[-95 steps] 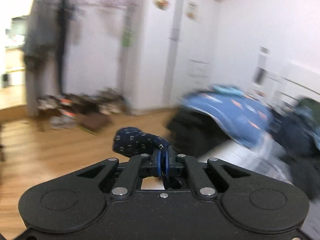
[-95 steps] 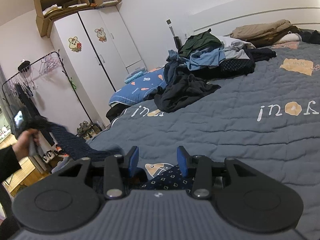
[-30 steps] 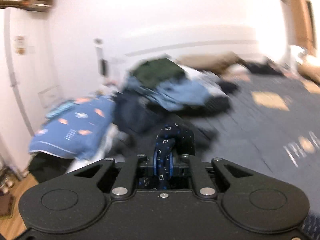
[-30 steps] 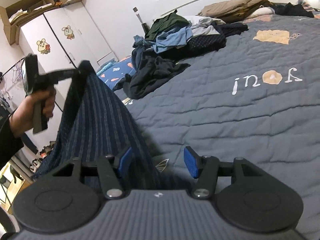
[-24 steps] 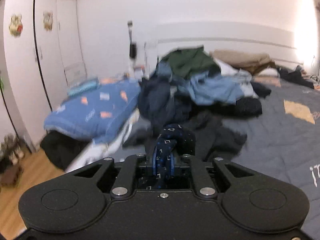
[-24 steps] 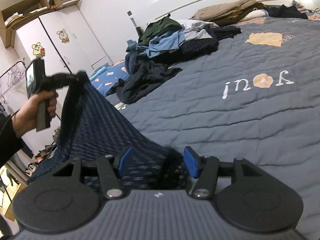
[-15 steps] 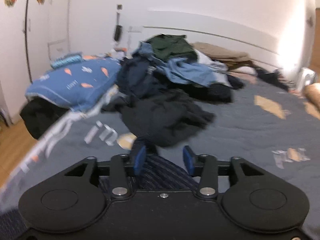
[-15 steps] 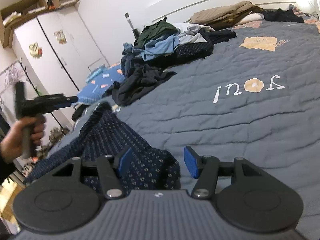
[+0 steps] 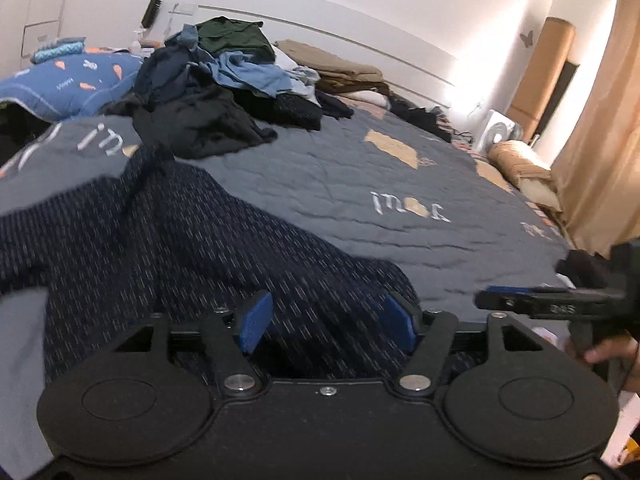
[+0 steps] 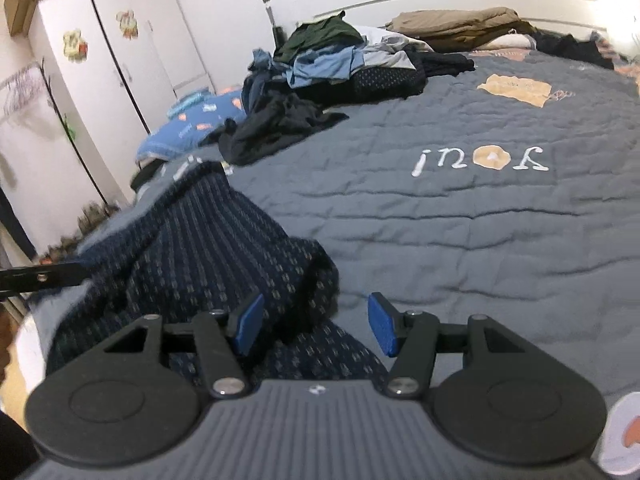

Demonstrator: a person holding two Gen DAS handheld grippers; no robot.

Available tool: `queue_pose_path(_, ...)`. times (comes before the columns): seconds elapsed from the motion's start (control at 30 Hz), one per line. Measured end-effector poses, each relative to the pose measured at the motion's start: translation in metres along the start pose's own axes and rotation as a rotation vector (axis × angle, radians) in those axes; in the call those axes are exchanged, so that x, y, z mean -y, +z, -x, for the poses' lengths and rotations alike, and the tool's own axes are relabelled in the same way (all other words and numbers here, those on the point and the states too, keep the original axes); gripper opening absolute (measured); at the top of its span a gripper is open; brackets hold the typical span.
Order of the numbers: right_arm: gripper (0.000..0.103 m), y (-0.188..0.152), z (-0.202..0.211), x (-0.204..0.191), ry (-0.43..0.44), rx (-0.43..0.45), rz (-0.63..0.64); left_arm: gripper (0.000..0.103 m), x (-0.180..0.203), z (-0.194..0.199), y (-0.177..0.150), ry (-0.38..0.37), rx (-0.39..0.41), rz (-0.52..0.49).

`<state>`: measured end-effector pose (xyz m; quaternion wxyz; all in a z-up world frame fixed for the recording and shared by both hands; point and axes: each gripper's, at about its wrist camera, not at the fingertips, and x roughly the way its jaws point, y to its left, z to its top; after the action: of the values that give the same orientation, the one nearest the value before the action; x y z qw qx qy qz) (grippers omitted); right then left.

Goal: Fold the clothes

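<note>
Left gripper (image 9: 326, 326): jaws spread wide, blue pads empty, poised low over the navy garment (image 9: 168, 236); a second ago it was clamped on a bunched fold of that cloth and held it in the air. Right gripper (image 10: 314, 328): jaws likewise apart and holding nothing, as in every earlier frame; seen from the left wrist it sits at the right edge (image 9: 532, 300), a hand (image 9: 612, 350) on its grip. Navy garment, small pale print: now lying spread and rumpled on the near-left part of the grey quilt (image 10: 460, 240), one raised fold just ahead of the right gripper's left pad; previously it hung stretched between the lifted left gripper and the bed. Quilt: lettering and tan patches showing, bare to the right of the garment. Clothes pile (image 10: 332, 68): dark, blue and green items heaped at the far left of the bed, well apart from the garment, unchanged. Blue pillow (image 10: 188, 128): beside the pile at the bed's edge. Wardrobe (image 10: 120, 52): white, stickers on doors, beyond the bed.
</note>
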<state>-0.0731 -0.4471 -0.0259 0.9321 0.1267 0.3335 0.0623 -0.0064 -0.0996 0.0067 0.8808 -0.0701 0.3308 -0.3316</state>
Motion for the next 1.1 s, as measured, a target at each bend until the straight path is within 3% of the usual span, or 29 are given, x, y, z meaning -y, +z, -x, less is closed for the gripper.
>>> queue_pose_path(0.2, 0.057, -0.02, 0.016, 0.001, -0.036, -0.045, 0.055, 0.063, 0.0, 0.001, -0.023, -0.052, -0.04, 0.033)
queue_pose_path(0.37, 0.057, -0.032, 0.028, 0.006, -0.075, -0.083, 0.11, 0.063, 0.01, -0.004, -0.033, -0.083, -0.072, -0.016)
queue_pose_path(0.63, 0.057, -0.044, 0.036, 0.018, -0.069, -0.126, 0.145, 0.065, 0.028, -0.012, -0.051, -0.132, -0.122, -0.098)
queue_pose_path(0.93, 0.057, -0.062, 0.039, 0.058, -0.158, -0.166, 0.059, 0.066, 0.045, -0.019, -0.058, -0.167, -0.142, -0.132)
queue_pose_path(1.1, 0.057, -0.07, 0.025, 0.073, -0.108, -0.175, -0.016, 0.066, 0.055, -0.023, -0.059, -0.182, -0.144, -0.137)
